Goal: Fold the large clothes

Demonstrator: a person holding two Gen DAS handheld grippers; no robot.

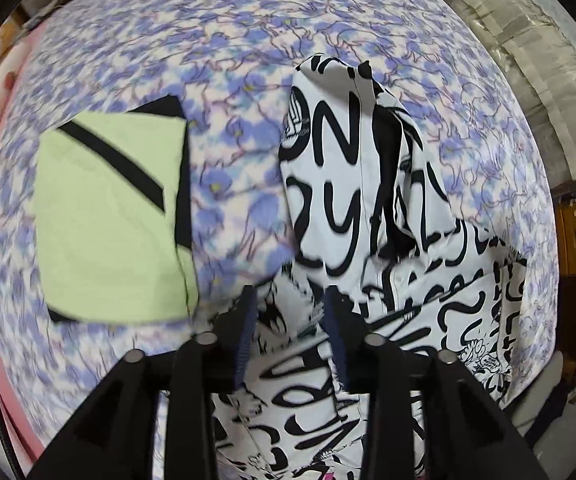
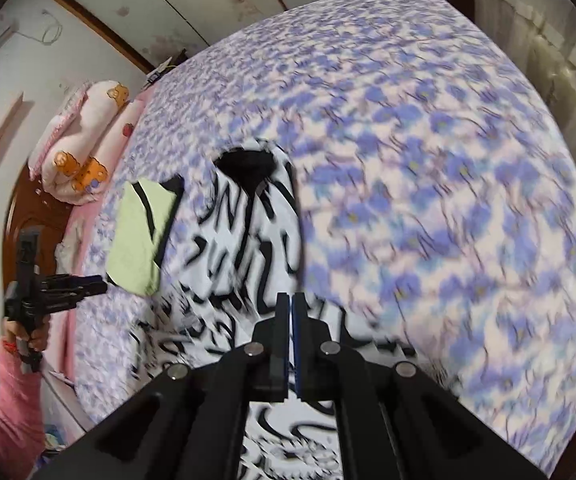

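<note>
Green and black, one folded garment [image 1: 112, 216] is already lying flat on the bed [image 1: 248, 40]; beside it the black-and-white lettered jacket [image 1: 352, 184] is sprawling hood-up, not yet folded. Left gripper [image 1: 292, 300] fingers are standing partly apart over the jacket, gripping nothing; right gripper [image 2: 291, 300] fingers are pressing nearly together, empty. Beyond the folded garment, pillows [image 2: 84, 148] are resting against a wooden headboard [image 2: 36, 216].

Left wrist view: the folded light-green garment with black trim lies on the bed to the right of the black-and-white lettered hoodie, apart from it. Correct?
Not quite. In the left wrist view the folded light-green garment with black trim lies left of the black-and-white lettered hoodie, not right. It is on the blue-flowered bedspread, apart from the hoodie.
</note>
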